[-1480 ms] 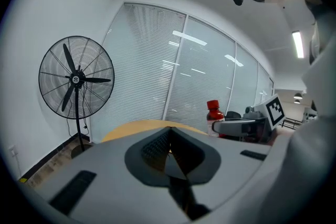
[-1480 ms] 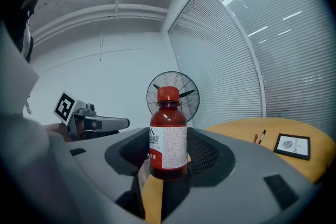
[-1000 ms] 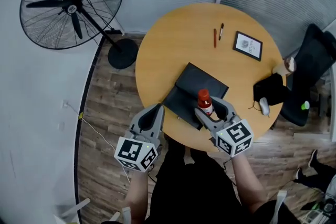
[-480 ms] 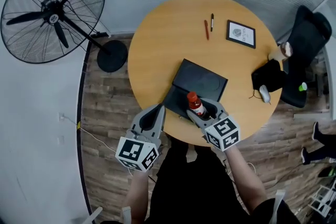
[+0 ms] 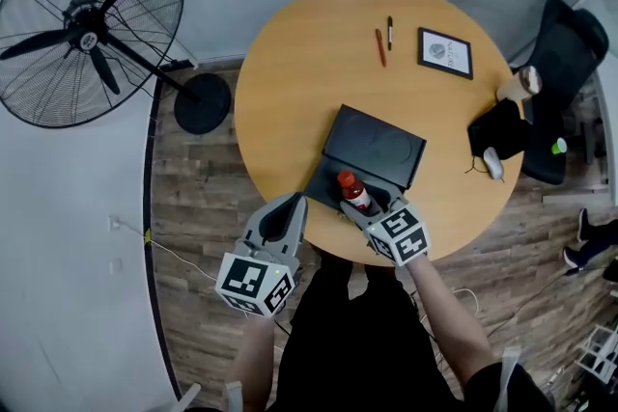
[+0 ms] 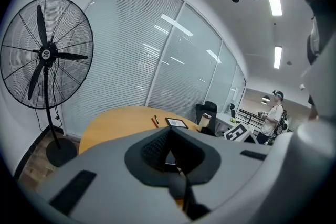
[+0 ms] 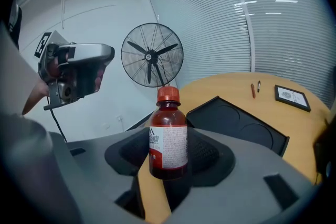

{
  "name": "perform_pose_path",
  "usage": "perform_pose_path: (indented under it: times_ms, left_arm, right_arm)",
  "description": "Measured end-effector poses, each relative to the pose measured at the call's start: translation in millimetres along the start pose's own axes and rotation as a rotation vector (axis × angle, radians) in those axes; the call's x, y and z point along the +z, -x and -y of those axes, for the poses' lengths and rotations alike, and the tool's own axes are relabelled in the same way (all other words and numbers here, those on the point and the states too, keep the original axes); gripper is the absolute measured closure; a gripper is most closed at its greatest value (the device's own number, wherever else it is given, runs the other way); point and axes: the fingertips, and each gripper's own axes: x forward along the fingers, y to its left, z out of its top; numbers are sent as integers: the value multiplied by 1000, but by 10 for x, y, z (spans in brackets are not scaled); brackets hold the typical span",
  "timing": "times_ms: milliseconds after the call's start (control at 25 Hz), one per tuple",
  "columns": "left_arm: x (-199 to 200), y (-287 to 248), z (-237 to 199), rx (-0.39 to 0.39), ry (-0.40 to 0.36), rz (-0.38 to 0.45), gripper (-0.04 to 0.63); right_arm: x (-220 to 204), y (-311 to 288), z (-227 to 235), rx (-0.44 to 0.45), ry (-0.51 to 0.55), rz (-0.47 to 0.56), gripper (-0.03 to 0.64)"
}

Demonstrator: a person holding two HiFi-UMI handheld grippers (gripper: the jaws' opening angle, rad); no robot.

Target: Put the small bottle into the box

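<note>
The small bottle (image 5: 352,191) has dark red liquid, a red cap and a white label. My right gripper (image 5: 370,205) is shut on its body and holds it upright over the near edge of the open black box (image 5: 379,145). In the right gripper view the bottle (image 7: 168,134) stands between the jaws of the right gripper (image 7: 169,160), and the box (image 7: 239,128) shows two round recesses behind it. My left gripper (image 5: 282,219) hangs off the table's near edge, left of the box, shut on nothing; the left gripper (image 6: 170,155) shows its pads together.
The round wooden table (image 5: 290,82) carries two pens (image 5: 383,34), a framed card (image 5: 445,53), a cup (image 5: 521,82), a black bag (image 5: 497,132) and a mouse (image 5: 493,163). A standing fan (image 5: 82,24) is at the left, a black chair (image 5: 565,53) at the right. A person (image 6: 273,113) stands far off.
The right gripper has carried the bottle a little left along the box's near edge and slightly lower. The head camera has shifted. The left gripper has stayed in place.
</note>
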Motion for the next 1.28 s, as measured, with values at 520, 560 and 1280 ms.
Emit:
perform_pose_path:
  times_ms: [520, 560, 1280]
  left_arm:
    - [-175, 31, -87, -32, 11, -38, 600]
    - [-186, 35, -98, -33, 14, -41, 600]
    - [-264, 55, -161, -29, 36, -44, 600]
  right_arm:
    - [-336, -472, 66, -34, -40, -124, 388]
    - [-350, -509, 66, -36, -45, -131, 388]
    - [-638, -956, 248, -73, -87, -262, 388]
